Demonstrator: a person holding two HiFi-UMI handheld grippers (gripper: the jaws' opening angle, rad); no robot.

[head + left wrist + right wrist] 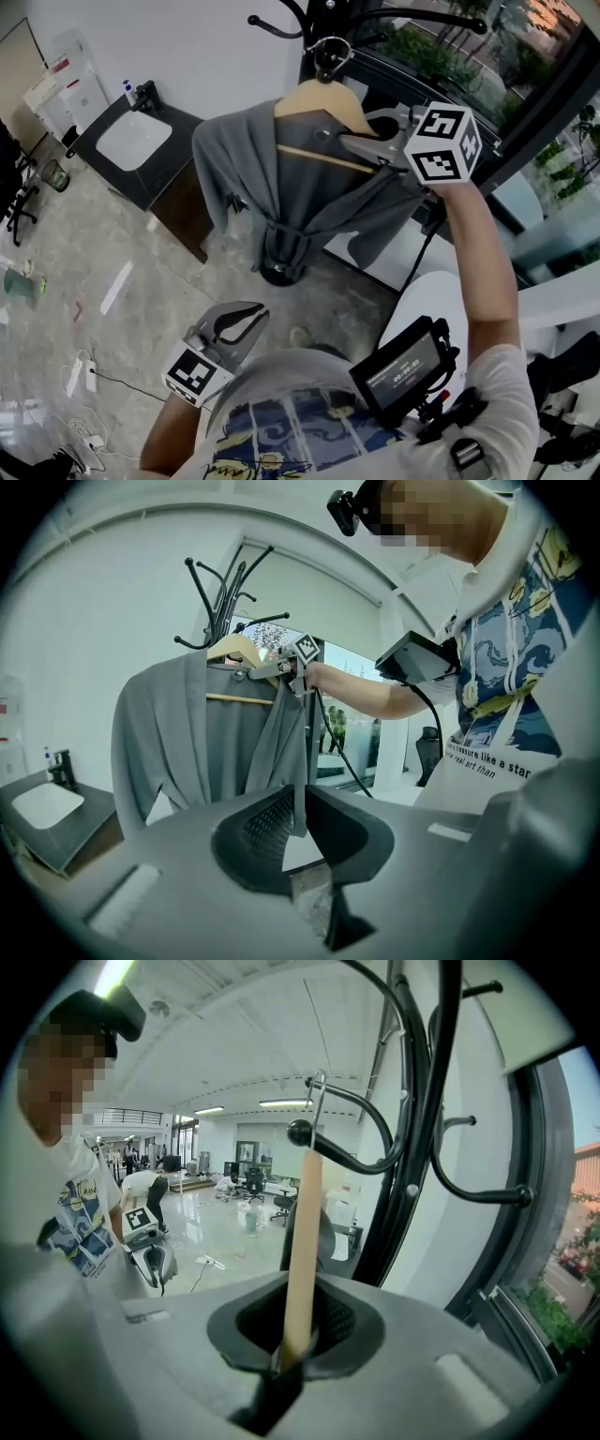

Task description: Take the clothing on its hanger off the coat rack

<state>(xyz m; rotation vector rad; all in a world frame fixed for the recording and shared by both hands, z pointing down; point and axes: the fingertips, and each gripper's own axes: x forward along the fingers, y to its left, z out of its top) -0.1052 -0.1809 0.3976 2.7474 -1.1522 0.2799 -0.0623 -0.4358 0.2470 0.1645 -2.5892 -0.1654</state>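
Note:
A grey garment (262, 178) hangs on a wooden hanger (319, 98) at the black coat rack (323, 14). My right gripper (352, 142) is raised to the hanger's right shoulder and shut on the wood. In the right gripper view the hanger (302, 1241) runs up from between the jaws of that gripper (292, 1349), and its metal hook (319, 1101) sits close by a ball-tipped prong (298, 1132). Whether the hook rests on the prong I cannot tell. My left gripper (258, 317) is low by my waist, shut and holding nothing. Its view shows the garment (187, 742) some way off.
A black counter with a white sink (136, 141) stands left of the rack. The rack's round base (281, 267) is on the floor below the garment. A large window (469, 56) runs behind the rack. Cables (84, 375) lie on the floor at the lower left.

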